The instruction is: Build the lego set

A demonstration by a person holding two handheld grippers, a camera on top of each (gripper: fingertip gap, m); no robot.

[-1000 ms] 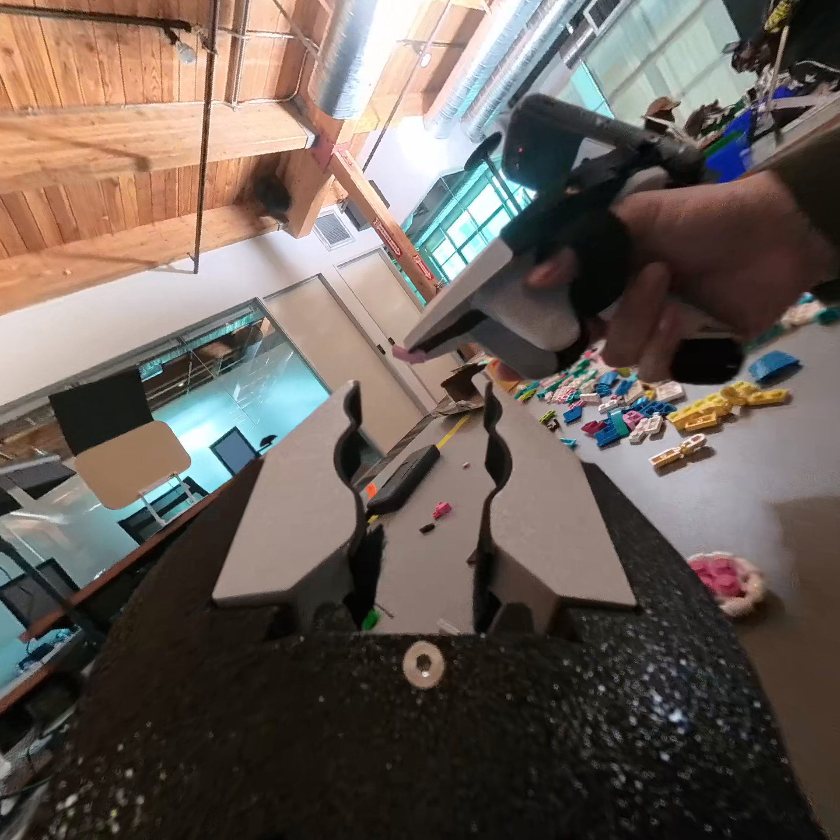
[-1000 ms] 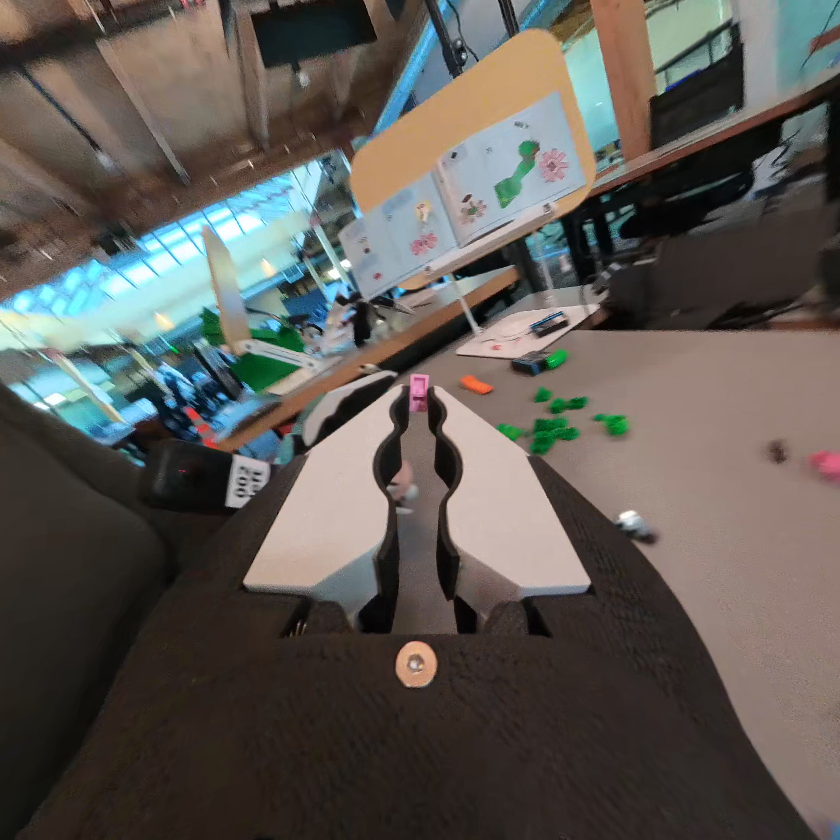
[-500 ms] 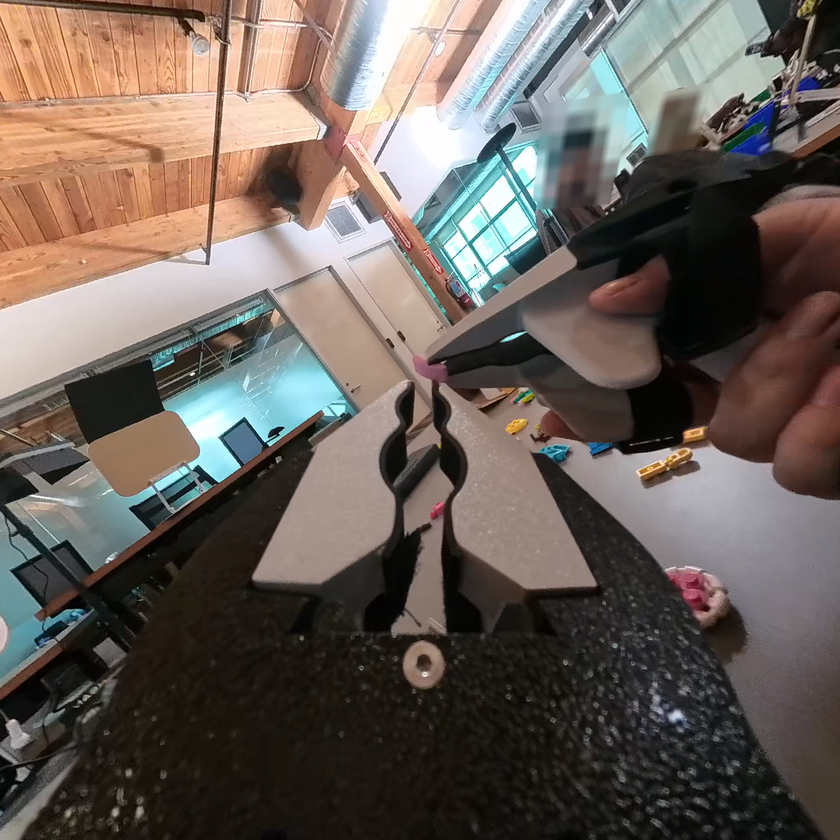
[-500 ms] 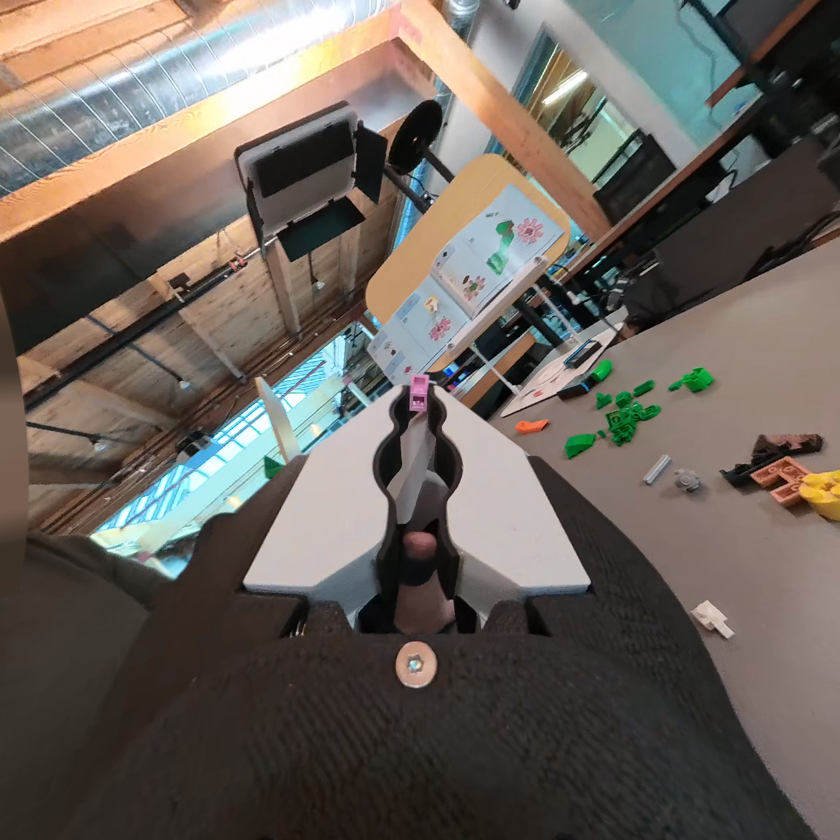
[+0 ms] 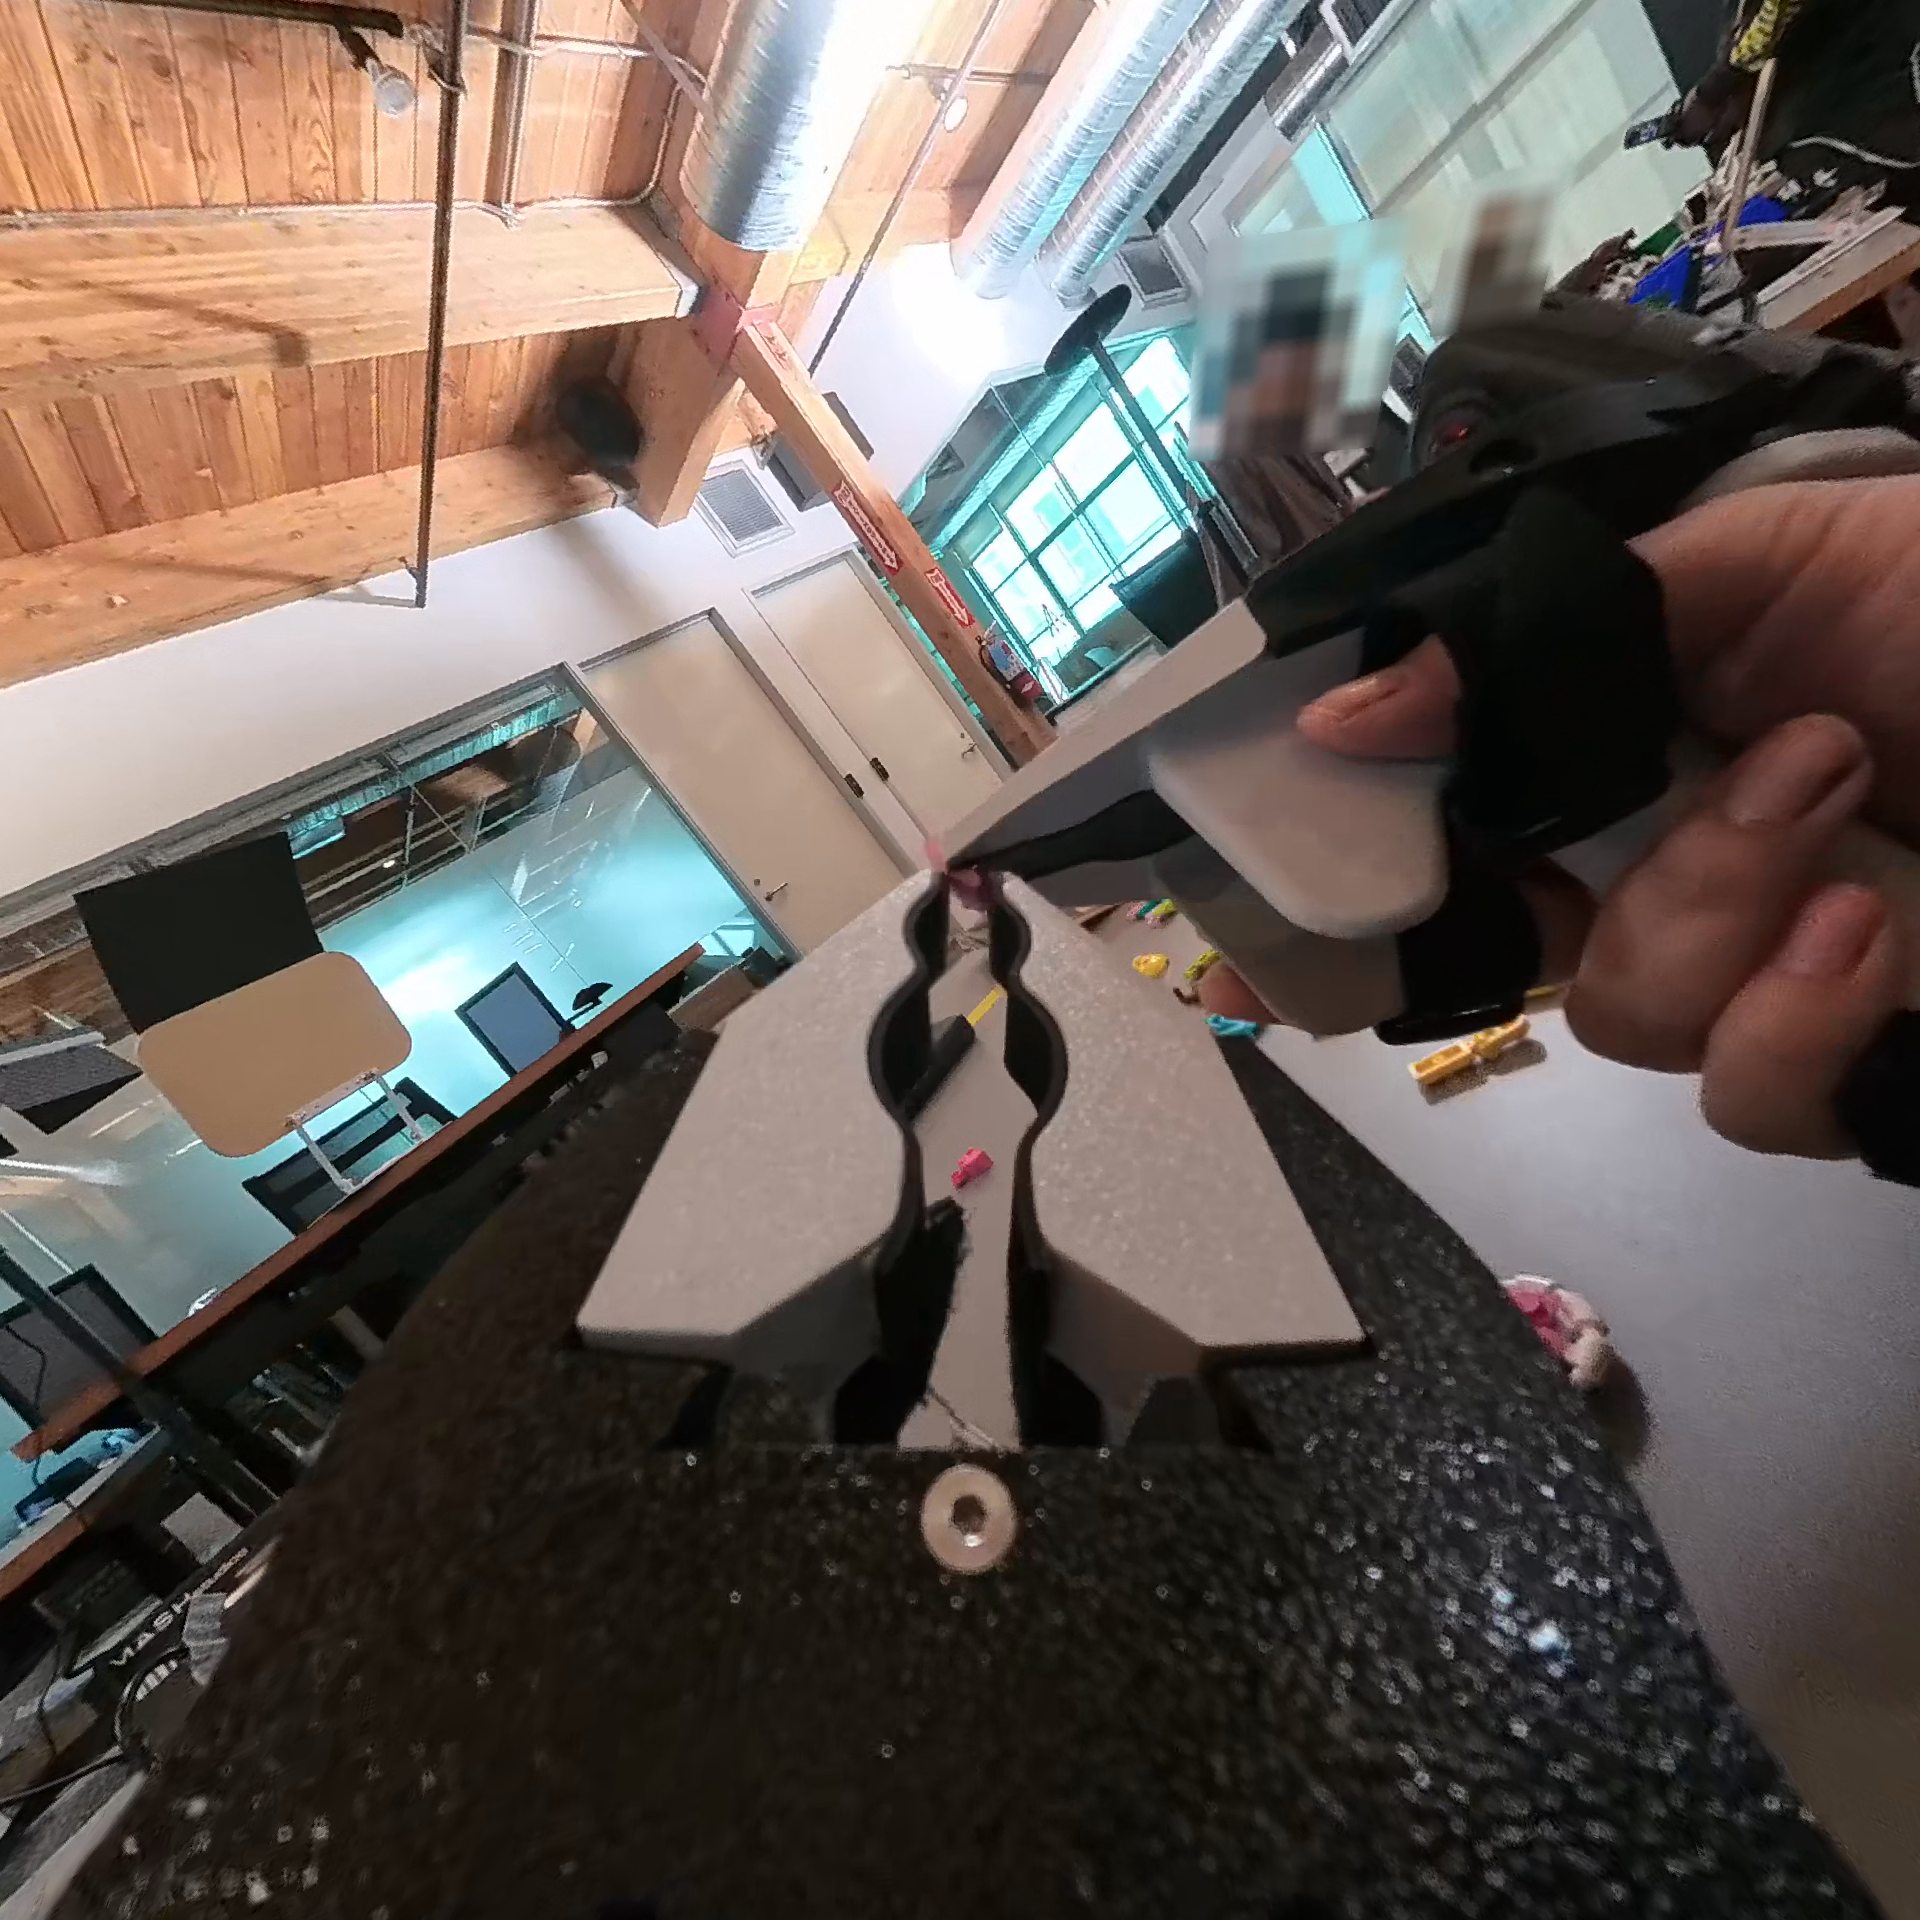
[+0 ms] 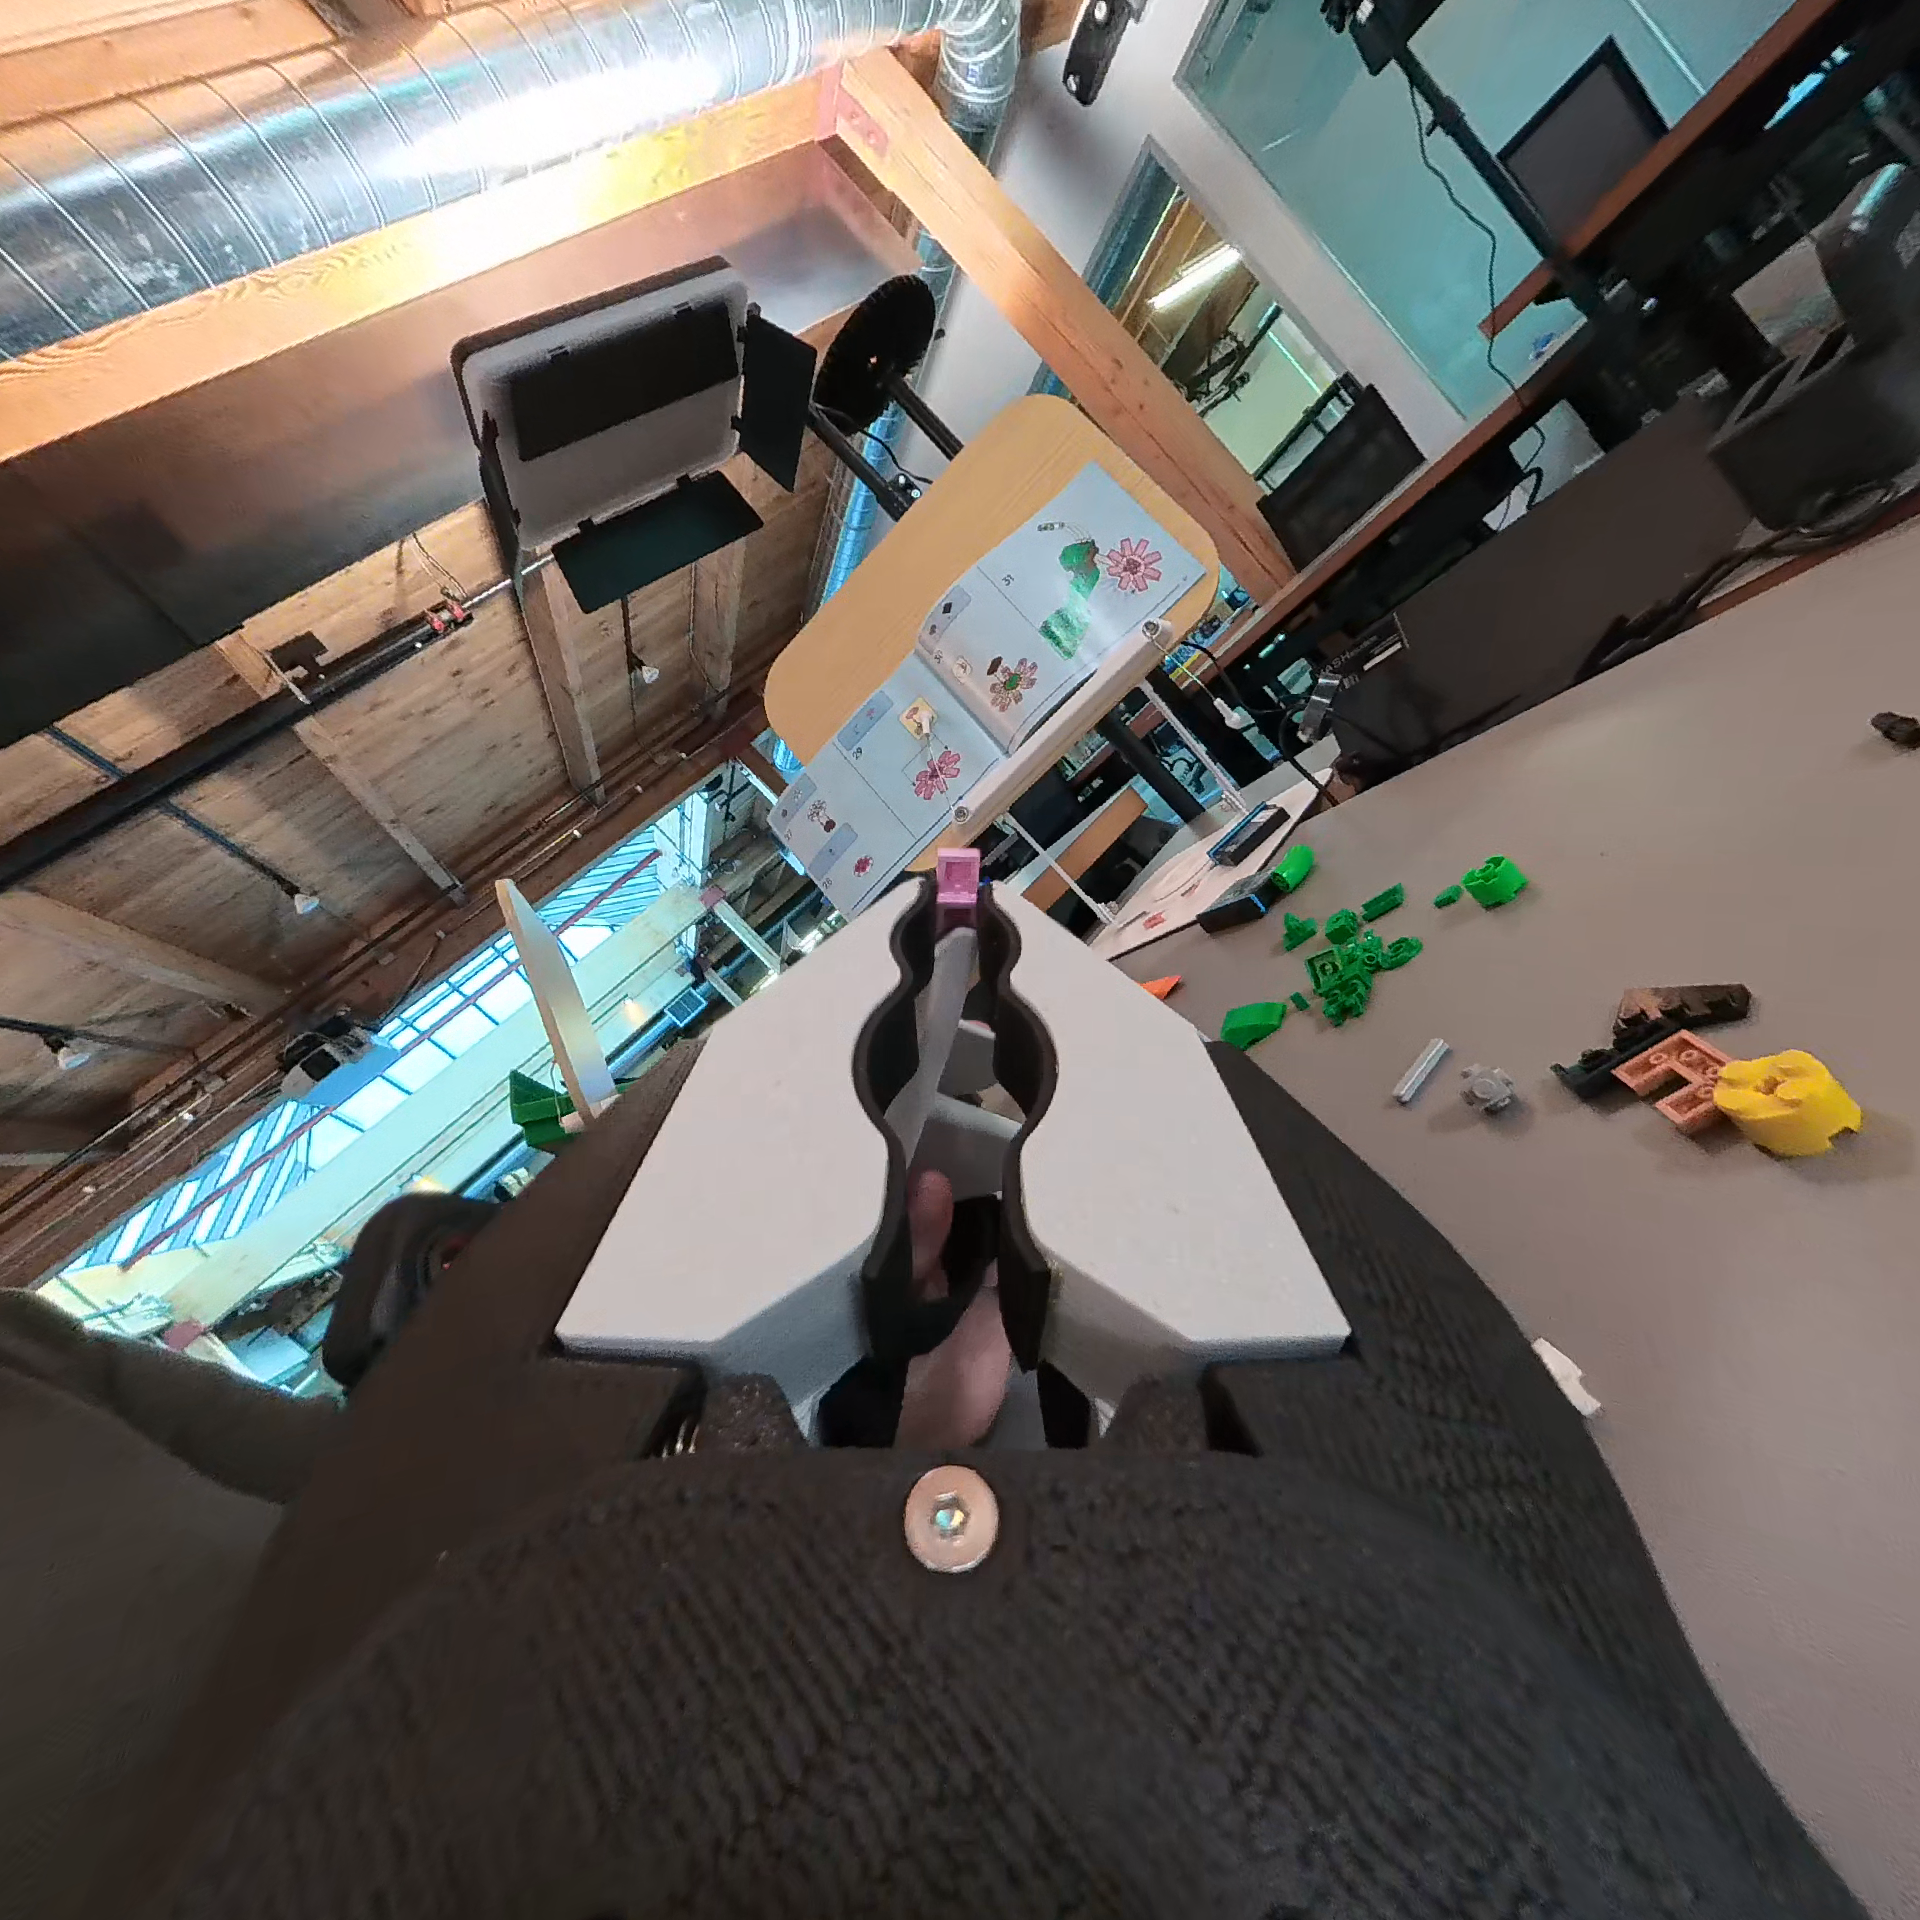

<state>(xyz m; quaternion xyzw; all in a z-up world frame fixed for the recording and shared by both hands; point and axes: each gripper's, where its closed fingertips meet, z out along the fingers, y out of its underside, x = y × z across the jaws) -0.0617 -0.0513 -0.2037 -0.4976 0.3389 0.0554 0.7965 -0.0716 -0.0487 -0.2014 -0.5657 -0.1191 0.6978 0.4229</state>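
Pink brick (image 6: 957, 879), a small lego piece, held in the air above the grey table (image 6: 1662, 1299), pinched at the tips of the right gripper (image 6: 958, 902), whose fingers are closed on it with only the brick's width between them. In the left wrist view the same brick (image 5: 968, 885) sits where the two grippers' tips meet: the left gripper (image 5: 964, 902) has its fingers nearly closed, tips at the brick, though whether they clamp it or merely touch it cannot be told. The right gripper (image 5: 1049, 842) enters that view from the right, gripped by a hand (image 5: 1714, 790) in a black fingerless glove. On the table beyond lie loose pieces: a green cluster (image 6: 1351, 961), a yellow round piece (image 6: 1787, 1114), salmon plates (image 6: 1673, 1081), brown and black parts (image 6: 1673, 1013), a grey bar (image 6: 1420, 1068), and, in the left view, a pink piece (image 5: 970, 1166), yellow pieces (image 5: 1465, 1049) and a pink-and-white round build (image 5: 1553, 1340). An instruction booklet (image 6: 997, 686) stands open on a tan board (image 6: 914, 582) behind the table; its print is too small to read. Nothing stands between the grippers and the brick.
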